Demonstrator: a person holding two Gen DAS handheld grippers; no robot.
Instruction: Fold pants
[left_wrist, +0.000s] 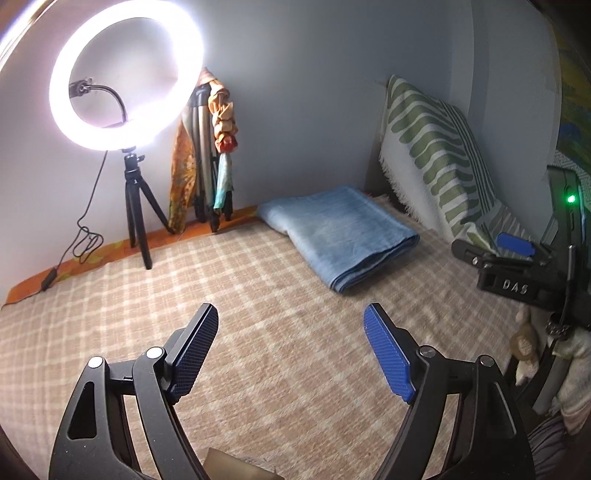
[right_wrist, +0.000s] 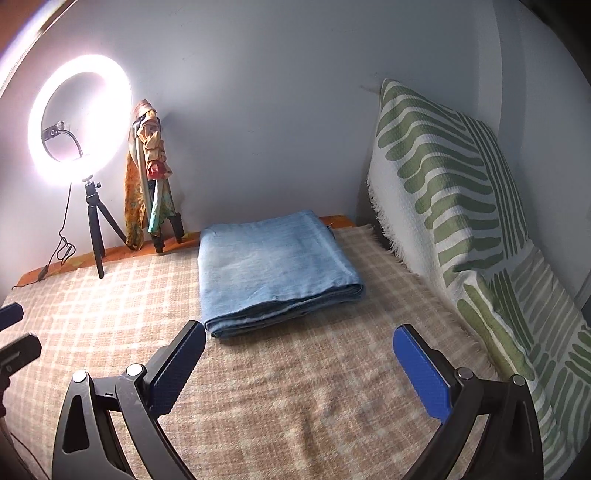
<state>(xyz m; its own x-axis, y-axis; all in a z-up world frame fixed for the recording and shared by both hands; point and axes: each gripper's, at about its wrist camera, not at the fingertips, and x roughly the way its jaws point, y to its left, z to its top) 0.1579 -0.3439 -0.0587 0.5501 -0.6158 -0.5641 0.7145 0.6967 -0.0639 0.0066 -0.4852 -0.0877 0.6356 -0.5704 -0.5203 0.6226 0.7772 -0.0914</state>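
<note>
The light blue pants (left_wrist: 341, 234) (right_wrist: 275, 269) lie folded into a thick rectangle on the beige checked blanket (left_wrist: 258, 350) (right_wrist: 295, 406), near the far wall. My left gripper (left_wrist: 291, 317) hovers open over bare blanket, well short of the pants and to their left, nothing between its blue pads (left_wrist: 388, 354). My right gripper (right_wrist: 301, 338) is open wide just in front of the pants' near folded edge, empty too. In the left wrist view the right gripper (left_wrist: 513, 254) shows at the right edge. The left gripper's tips (right_wrist: 11, 332) peek in at the right wrist view's left edge.
A lit ring light (left_wrist: 125, 74) (right_wrist: 79, 136) on a small black tripod stands at the back left, its cable trailing on the blanket. A taller tripod draped with coloured cloth (left_wrist: 218, 147) (right_wrist: 151, 177) leans at the wall. A green-and-white patterned throw (left_wrist: 439, 147) (right_wrist: 461, 206) rises on the right.
</note>
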